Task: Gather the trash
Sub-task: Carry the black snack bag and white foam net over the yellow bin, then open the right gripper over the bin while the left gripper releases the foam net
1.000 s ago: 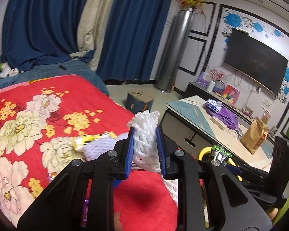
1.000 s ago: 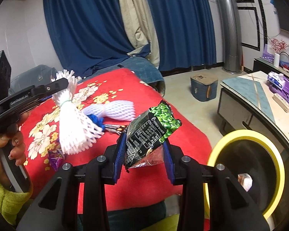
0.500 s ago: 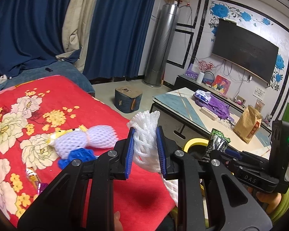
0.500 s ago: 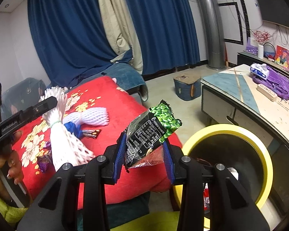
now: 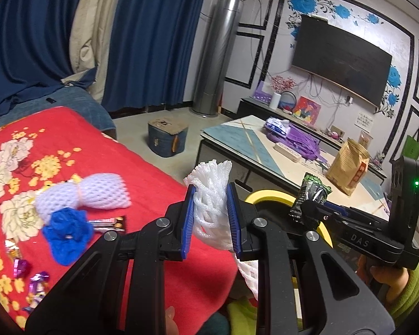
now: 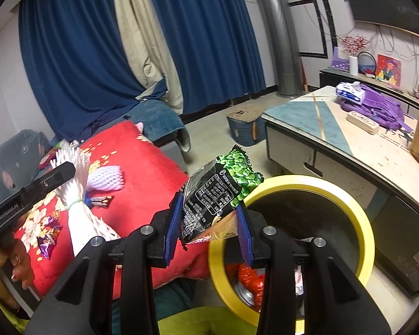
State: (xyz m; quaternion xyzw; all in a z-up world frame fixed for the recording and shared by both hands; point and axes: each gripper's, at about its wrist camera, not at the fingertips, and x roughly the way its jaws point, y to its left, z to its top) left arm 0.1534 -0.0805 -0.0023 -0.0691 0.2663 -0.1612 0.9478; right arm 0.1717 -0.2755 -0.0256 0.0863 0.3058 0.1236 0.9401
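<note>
Here, through the left wrist camera: left gripper clamped on a white foam net, blue pads pressing it from both sides, frayed top sticking up above the fingers and the rest trailing down below them. Behind and to the left, a red flowered blanket strewn with litter: a second white foam net, a crumpled blue wad just in front of it, a brown candy bar wrapper beside the wad, small purple candy wrappers nearer the lower edge. To the right, the right gripper seen side-on, pinching a black-and-green snack packet above the yellow rim of a bin. Beyond, a low table carrying a purple bag and a brown paper bag; a dark television on the wall.

Next, through the right wrist camera: right gripper closed on the snack packet, held tilted, green end uppermost, right at the near left rim of the bin. Inside the bin, red scraps low down. Off to the left, the left gripper with its foam net hanging over the blanket, a green band around the net's neck. On the blanket, the other foam net, the candy bar wrapper and purple wrappers.
</note>
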